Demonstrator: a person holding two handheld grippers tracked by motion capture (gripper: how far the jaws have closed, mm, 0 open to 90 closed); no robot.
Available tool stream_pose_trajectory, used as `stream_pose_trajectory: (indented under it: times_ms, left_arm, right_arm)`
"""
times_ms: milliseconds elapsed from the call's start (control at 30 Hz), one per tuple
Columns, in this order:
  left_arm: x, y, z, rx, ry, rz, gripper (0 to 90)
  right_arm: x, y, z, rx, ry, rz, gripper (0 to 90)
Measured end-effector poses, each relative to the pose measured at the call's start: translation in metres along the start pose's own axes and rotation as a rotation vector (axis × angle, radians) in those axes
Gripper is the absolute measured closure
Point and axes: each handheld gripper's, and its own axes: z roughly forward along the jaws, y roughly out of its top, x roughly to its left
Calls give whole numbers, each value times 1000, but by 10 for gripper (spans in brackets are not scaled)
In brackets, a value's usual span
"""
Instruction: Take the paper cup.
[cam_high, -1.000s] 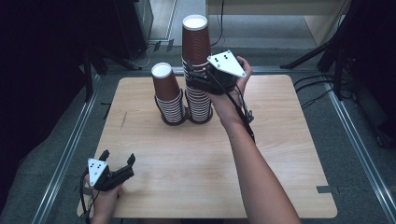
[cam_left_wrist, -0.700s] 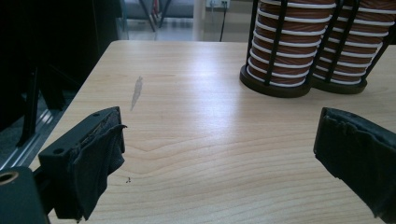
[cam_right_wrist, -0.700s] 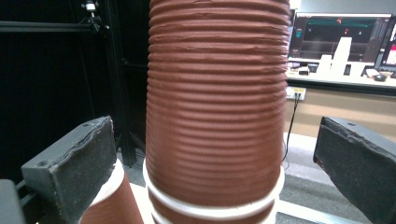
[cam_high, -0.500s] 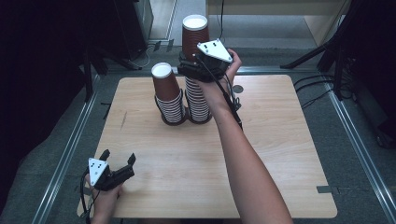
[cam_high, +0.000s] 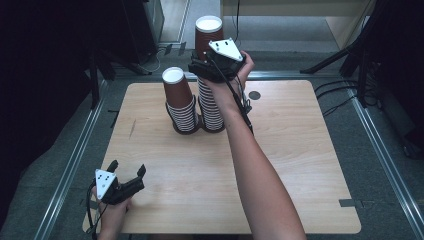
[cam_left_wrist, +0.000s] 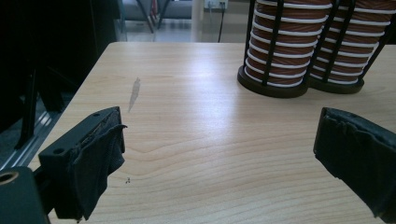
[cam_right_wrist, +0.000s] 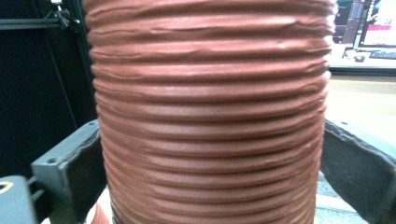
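Down at the counter's (cam_high: 300, 165) near-left corner, the left hand-held gripper (cam_high: 126, 175) is resting with jaws apart, holding nothing. Farther right, the right hand-held gripper (cam_high: 196, 65) is straddling the tall cup stack (cam_high: 209, 35); whether it is clamping, one cannot tell.

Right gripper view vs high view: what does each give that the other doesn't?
Right gripper view alone: the ribbed brown wall of the tall cup stack close up, with a black jaw on each side; whether the pads press on it cannot be told.

High view alone: the shorter cup stack, the wooden table, and the left gripper open near the table's front-left corner.

Both: the tall stack, with the right gripper at its upper part.
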Motion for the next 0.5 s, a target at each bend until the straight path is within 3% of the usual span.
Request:
stream_pose_trajectory:
  times_ms: [133,500]
  left_arm:
    - [1,0,0,2,-1,-3,26]
    - [2,0,0,0,-2,-15,26]
  right_arm:
    - [3,0,-2,-7,4,-21,99]
    - [5,5,-4,-21,-8,-38,121]
